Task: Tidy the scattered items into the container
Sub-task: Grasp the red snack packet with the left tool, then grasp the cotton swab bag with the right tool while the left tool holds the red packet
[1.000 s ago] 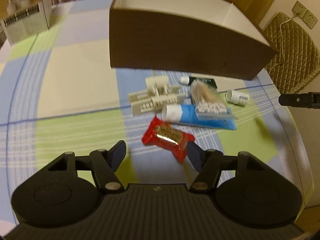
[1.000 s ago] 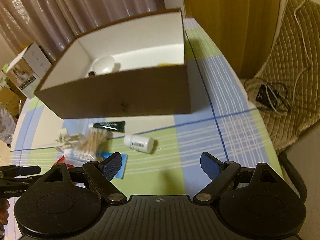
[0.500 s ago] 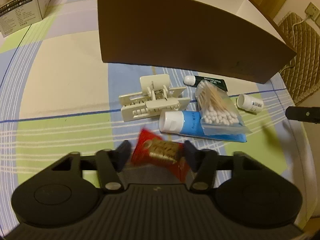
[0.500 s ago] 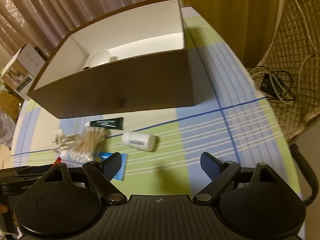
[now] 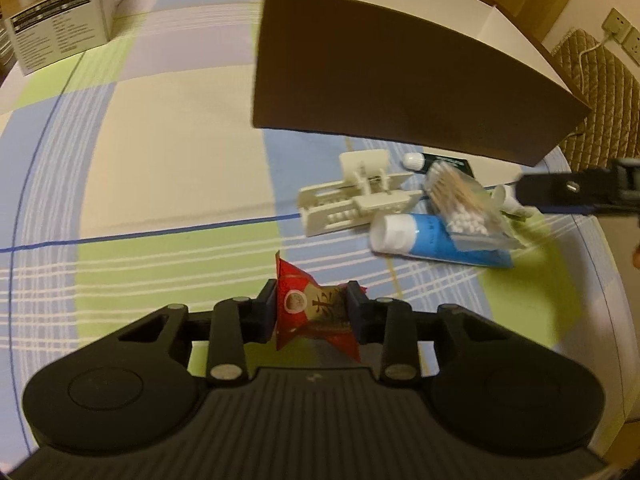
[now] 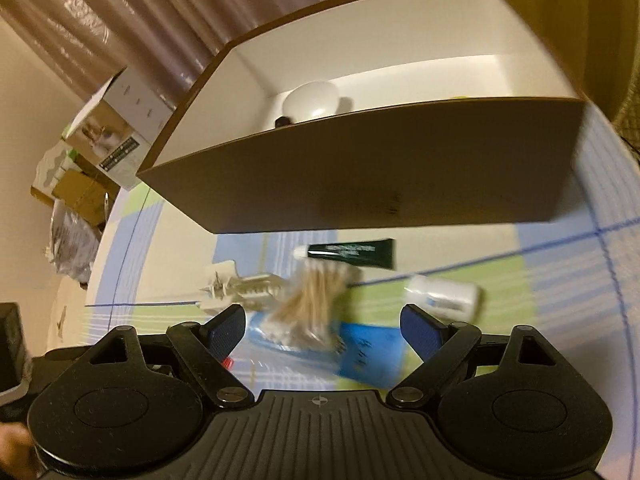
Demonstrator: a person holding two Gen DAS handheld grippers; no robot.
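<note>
My left gripper (image 5: 311,312) is shut on a red snack packet (image 5: 310,308) and holds it just above the checked tablecloth. Ahead lie a cream plastic clip (image 5: 356,199), a blue tube (image 5: 436,240), a bag of cotton swabs (image 5: 460,204), a dark green tube (image 5: 440,160) and a small white bottle (image 6: 444,294). The brown box (image 5: 400,92) stands behind them. My right gripper (image 6: 324,328) is open and empty, low over the swab bag (image 6: 312,304) and blue tube (image 6: 368,352). It also shows at the right edge of the left wrist view (image 5: 580,196).
The box (image 6: 360,168) holds a white rounded object (image 6: 312,100). A printed carton (image 5: 56,20) stands at the table's far left. A quilted chair cushion (image 5: 600,80) and a wall socket are off the table's right edge. Bags and cartons (image 6: 76,200) pile up beyond the left edge.
My left gripper closed on the red snack packet and lifted it slightly. My right gripper moved left and down towards the swab bag and blue tube; its view is blurred by motion.
</note>
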